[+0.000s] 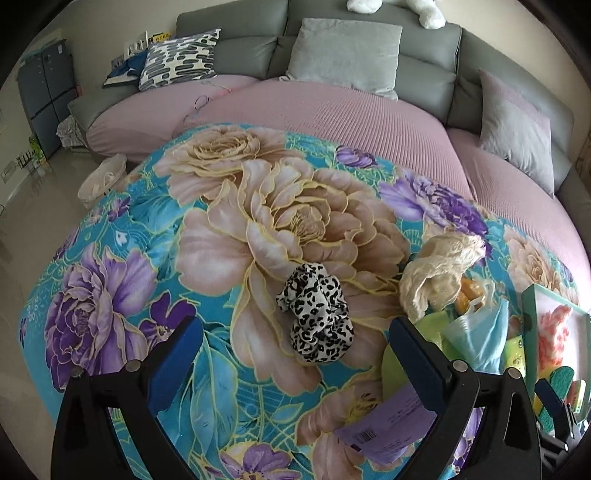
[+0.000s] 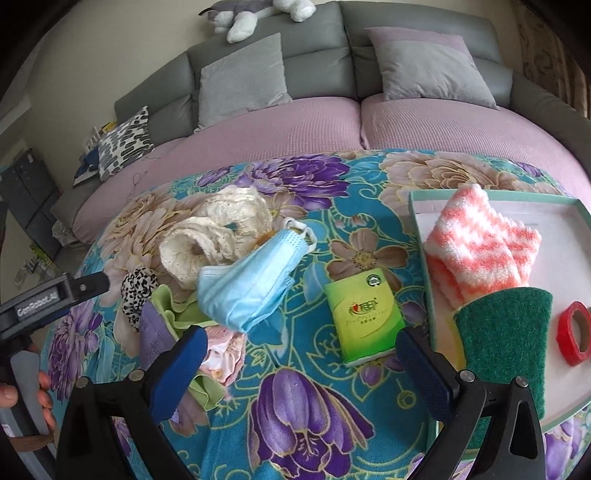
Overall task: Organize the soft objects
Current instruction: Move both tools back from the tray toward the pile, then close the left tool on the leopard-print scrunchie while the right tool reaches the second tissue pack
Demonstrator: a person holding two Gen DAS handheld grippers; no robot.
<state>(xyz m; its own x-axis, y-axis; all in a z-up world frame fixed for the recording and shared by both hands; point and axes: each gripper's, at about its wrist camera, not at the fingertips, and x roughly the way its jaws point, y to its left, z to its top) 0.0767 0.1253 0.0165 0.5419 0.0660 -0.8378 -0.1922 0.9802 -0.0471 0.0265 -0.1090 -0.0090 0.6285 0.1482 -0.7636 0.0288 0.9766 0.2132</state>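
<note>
- leopard scrunchie dead ahead between left gripper jaws, both spread wide, holding nothing
- long axis near-to-far
- right gripper wide too, farther off

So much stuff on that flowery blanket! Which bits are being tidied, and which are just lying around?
Being tidied:
leopard scrunchie
cream lace scrunchies
blue face mask
striped fluffy cloth
green scouring pad
tray

Just lying around:
tissue pack
red tape roll
grey cushion
plush toy
</note>
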